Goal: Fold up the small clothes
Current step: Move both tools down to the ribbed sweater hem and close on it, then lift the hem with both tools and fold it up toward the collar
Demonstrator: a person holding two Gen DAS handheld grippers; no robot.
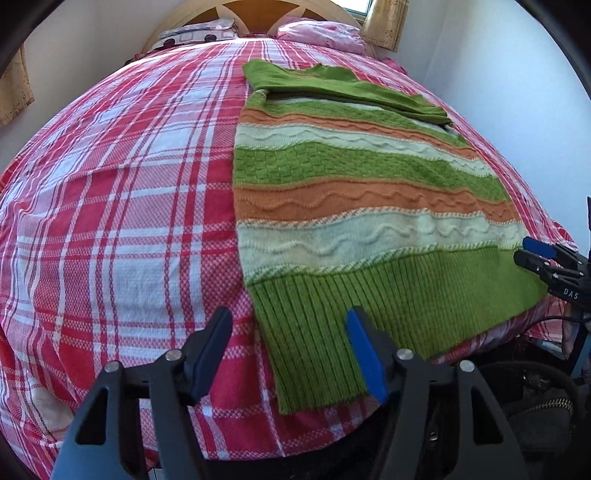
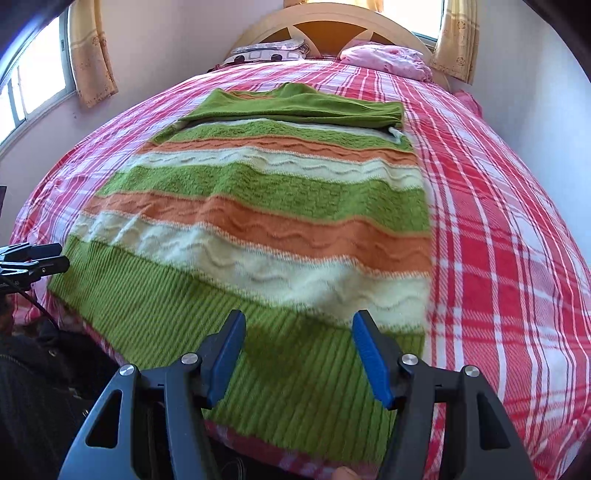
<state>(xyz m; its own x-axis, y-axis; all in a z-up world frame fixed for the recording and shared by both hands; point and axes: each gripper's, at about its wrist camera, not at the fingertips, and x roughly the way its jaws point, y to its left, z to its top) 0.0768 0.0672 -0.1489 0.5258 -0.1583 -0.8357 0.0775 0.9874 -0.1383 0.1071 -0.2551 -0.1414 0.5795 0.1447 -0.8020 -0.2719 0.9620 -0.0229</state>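
Observation:
A striped knit sweater (image 1: 362, 192) in green, orange and cream lies flat on the bed, ribbed green hem nearest me, both green sleeves folded across its top. It also shows in the right wrist view (image 2: 266, 206). My left gripper (image 1: 288, 332) is open and empty, just above the hem's left corner. My right gripper (image 2: 299, 336) is open and empty, over the hem near its right corner. The right gripper shows at the far right edge in the left wrist view (image 1: 550, 262); the left gripper shows at the left edge in the right wrist view (image 2: 33, 258).
The bed has a red and white plaid sheet (image 1: 122, 192) (image 2: 498, 221). A pink pillow (image 2: 384, 59) and a patterned pillow (image 2: 269, 51) lie by the wooden headboard (image 2: 325, 26). Walls and curtained windows flank the bed. Dark objects sit below the bed's near edge (image 1: 535, 398).

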